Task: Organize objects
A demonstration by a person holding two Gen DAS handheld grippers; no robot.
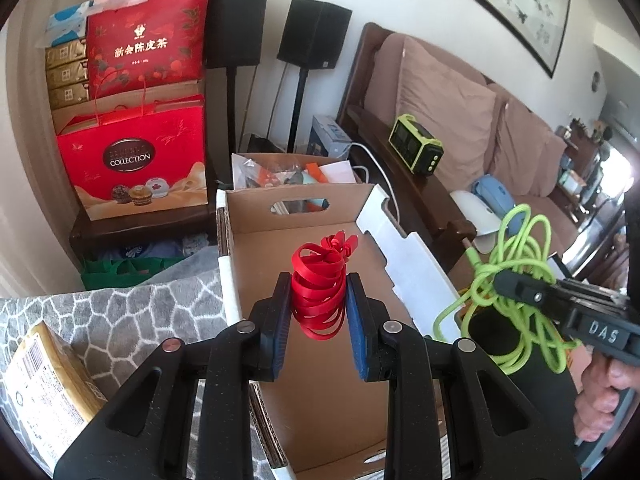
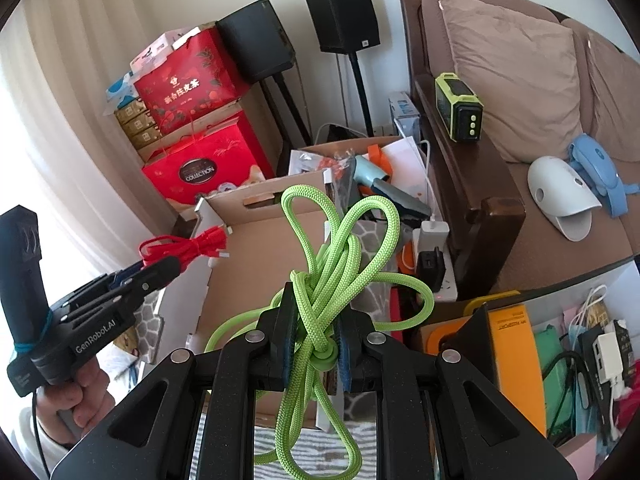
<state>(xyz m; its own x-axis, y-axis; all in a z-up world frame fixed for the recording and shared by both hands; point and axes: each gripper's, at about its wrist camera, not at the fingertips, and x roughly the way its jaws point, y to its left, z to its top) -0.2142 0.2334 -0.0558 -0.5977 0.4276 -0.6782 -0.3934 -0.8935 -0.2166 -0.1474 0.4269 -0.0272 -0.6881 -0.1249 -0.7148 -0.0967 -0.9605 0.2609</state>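
Note:
My left gripper [image 1: 319, 300] is shut on a coiled red cable [image 1: 320, 292], held above an open cardboard box [image 1: 288, 216] whose inside looks bare. Seen from the right wrist view, that same left gripper [image 2: 160, 270] and the red cable [image 2: 188, 246] hang over the box's left wall [image 2: 224, 204]. Over the right side of the box, my right gripper [image 2: 314, 328] is shut on a knotted bundle of green cord [image 2: 340, 248]. From the left wrist view, the green cord [image 1: 508, 276] dangles from the right gripper [image 1: 504, 284], with loops hanging down.
A second box [image 2: 360, 152] full of small items stands behind the first. Red gift bags [image 1: 140, 160] are stacked at the left, speakers [image 1: 314, 34] on stands behind. A sofa [image 2: 520, 80] lies to the right, with a bin of clutter [image 2: 560, 352] below it. A patterned grey rug [image 1: 120, 312] lies underneath.

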